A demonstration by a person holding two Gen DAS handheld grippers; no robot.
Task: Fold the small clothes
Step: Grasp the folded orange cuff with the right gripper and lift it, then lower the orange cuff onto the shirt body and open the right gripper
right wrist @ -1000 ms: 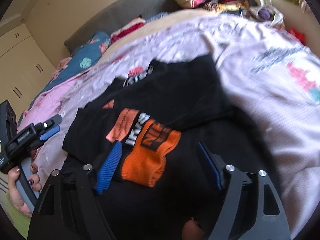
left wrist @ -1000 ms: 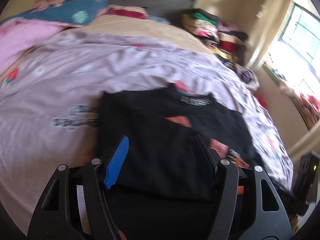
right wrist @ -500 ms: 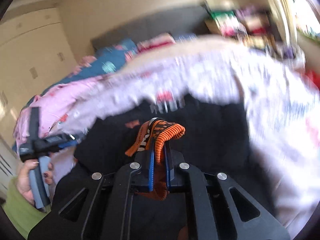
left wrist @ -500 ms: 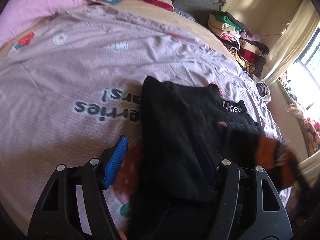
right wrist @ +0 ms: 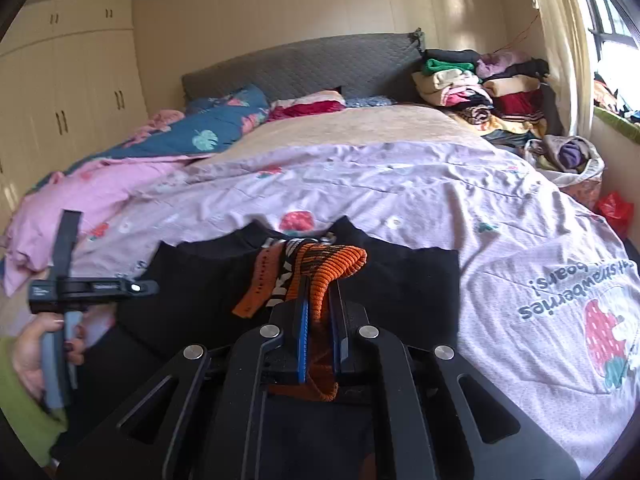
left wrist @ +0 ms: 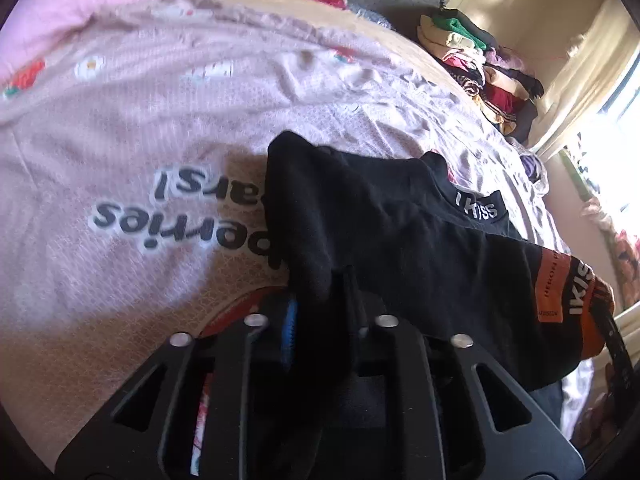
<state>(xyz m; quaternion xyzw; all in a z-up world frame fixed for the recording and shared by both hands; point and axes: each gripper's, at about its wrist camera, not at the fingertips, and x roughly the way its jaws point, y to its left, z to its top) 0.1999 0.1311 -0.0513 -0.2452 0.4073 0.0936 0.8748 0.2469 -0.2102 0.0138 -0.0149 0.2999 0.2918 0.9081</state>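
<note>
A small black shirt [left wrist: 392,232] with an orange knit cuff [right wrist: 332,268] lies on the pink printed bedspread [left wrist: 132,152]. My left gripper [left wrist: 320,300] is shut on the black fabric at the shirt's left edge, which bunches up between the jaws. My right gripper [right wrist: 320,300] is shut on the orange cuff and holds it above the black shirt [right wrist: 412,280]. The orange cuff also shows at the right of the left wrist view [left wrist: 568,296]. The left gripper's handle and the hand holding it show at the left of the right wrist view [right wrist: 64,292].
A pile of folded clothes [right wrist: 484,88] stands at the bed's far right corner by the grey headboard [right wrist: 304,68]. Blue and pink bedding [right wrist: 160,144] lies at the far left. A bag [right wrist: 568,156] and window sill are at the right. Wardrobes [right wrist: 72,92] line the left wall.
Both grippers were open over the shirt. The right one closed on the orange cuff and lifted it. The left one has now closed on the black fabric at the shirt's left edge.
</note>
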